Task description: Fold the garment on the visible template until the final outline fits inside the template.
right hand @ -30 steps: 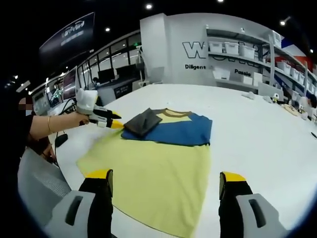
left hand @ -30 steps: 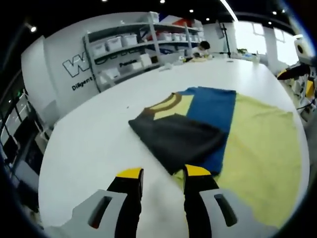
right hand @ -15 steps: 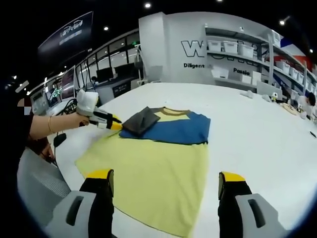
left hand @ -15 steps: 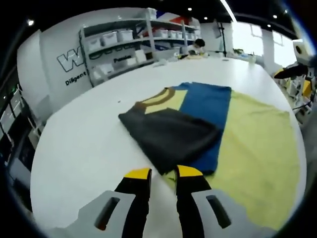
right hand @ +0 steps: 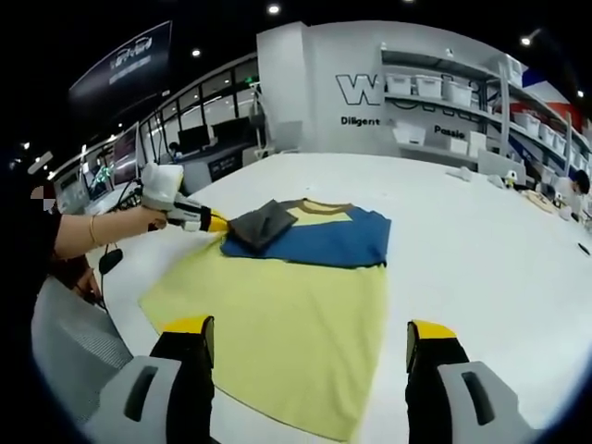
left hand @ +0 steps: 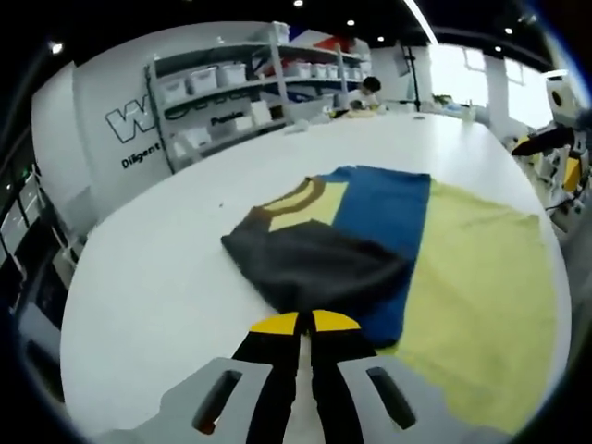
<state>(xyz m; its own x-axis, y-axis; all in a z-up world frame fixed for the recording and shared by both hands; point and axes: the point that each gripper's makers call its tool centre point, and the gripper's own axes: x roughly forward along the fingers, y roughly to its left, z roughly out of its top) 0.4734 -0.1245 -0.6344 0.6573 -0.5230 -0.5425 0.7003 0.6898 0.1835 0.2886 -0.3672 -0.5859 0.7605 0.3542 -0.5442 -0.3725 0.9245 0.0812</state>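
Main risk: left hand-held gripper has its jaws pinched together right at the near edge of the dark sleeve, w/ yellow tips meeting at the cloth, but can't tell whether any fabric is actually caught between them. If it only has the top layer, or nothing, a pull would drag the folded sleeve open or slip off, and the fold would go skewed. Pulling too far could also shift the whole garment across the white surface. No template outline can be made out under or around the shirt, so fit can't be judged. Garment lies flat mid-surface: yellow body nearest the right hand-held gripper, blue chest band and collar beyond, dark sleeve folded in over the blue band. Right hand-held gripper is wide open, holding nothing, jaws straddling the yellow hem area from above, apparently apart from the cloth. In the right gripper view the left hand-held gripper meets the sleeve's edge from the left, a hand holding it.
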